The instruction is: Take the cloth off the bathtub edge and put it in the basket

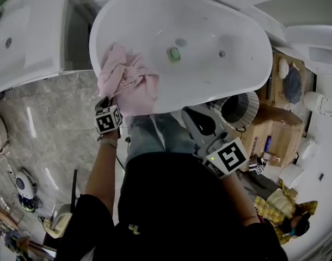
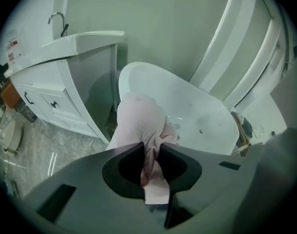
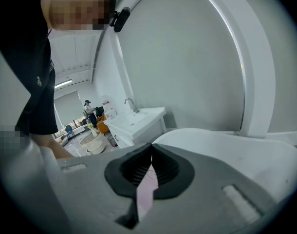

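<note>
The cloth (image 1: 128,83) is a soft, light, limp pink fabric. It will sag and trail when lifted, so take it at a bunched fold, not a single loose edge. It lies heaped over the left edge of the bathtub (image 1: 209,20), partly hanging outside the rim.

The left gripper (image 2: 152,150) has its jaws pinching a gathered fold at the near, lower part of the cloth. The bulk of the fabric lies ahead of and above the jaws.

The right gripper (image 3: 151,150) is pressed together and well apart from the cloth. A pale strip behind its tips cannot be identified.

The basket (image 1: 253,110) stands beside the tub's right end.
</note>
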Motion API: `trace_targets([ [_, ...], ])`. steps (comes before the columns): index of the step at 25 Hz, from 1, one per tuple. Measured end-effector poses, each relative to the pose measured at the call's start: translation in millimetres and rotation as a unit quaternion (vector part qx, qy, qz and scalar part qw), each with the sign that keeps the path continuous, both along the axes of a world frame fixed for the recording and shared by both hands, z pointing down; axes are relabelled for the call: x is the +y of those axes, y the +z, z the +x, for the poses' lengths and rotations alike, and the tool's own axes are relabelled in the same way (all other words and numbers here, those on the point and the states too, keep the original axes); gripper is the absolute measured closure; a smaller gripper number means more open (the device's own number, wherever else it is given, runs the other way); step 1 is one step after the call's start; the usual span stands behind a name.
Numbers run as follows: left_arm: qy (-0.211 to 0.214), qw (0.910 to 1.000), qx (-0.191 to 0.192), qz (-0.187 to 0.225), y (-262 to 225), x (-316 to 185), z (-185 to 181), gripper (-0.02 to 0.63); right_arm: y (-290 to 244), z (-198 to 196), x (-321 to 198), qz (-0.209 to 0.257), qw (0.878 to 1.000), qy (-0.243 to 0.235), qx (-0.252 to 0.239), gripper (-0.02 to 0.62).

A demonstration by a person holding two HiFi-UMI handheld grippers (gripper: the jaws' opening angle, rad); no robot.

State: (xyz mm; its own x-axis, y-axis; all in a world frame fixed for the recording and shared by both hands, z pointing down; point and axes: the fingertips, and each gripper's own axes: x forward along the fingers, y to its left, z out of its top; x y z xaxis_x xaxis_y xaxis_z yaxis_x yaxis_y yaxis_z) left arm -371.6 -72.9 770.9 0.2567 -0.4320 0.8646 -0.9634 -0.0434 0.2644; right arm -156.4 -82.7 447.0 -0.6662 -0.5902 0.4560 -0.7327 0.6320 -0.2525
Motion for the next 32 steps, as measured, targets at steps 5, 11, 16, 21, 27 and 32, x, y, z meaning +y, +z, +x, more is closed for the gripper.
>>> trace_targets([
  [5,0.015,0.9998,0.003,0.01,-21.1,-1.1,4.4,0.534,-9.4,4.8,0.0,0.012,1.0,-0.005,-0.003,0.597],
  [11,0.028,0.9992,0.006,0.029,-56.9,-2.6,12.7,0.537,-17.0,17.0,-3.6,0.022,1.0,-0.002,-0.009,0.597],
  [16,0.029,0.9979,0.016,0.056,-99.8,-7.2,17.4,0.538,-22.3,31.2,-4.3,0.03,0.999,0.003,-0.014,0.597],
  [21,0.044,0.9937,0.012,0.102,-159.5,-22.9,23.4,0.54,-27.0,45.7,-8.9,0.037,0.999,0.013,-0.023,0.597],
  [27,0.074,0.9862,0.008,0.148,-225.7,-37.5,36.5,0.541,-34.4,55.6,-9.2,0.049,0.998,0.025,-0.03,0.597],
  [32,0.085,0.9791,0.017,0.184,-277.1,-48.1,48.6,0.543,-40.7,65.1,-9.1,0.059,0.997,0.038,-0.031,0.597],
])
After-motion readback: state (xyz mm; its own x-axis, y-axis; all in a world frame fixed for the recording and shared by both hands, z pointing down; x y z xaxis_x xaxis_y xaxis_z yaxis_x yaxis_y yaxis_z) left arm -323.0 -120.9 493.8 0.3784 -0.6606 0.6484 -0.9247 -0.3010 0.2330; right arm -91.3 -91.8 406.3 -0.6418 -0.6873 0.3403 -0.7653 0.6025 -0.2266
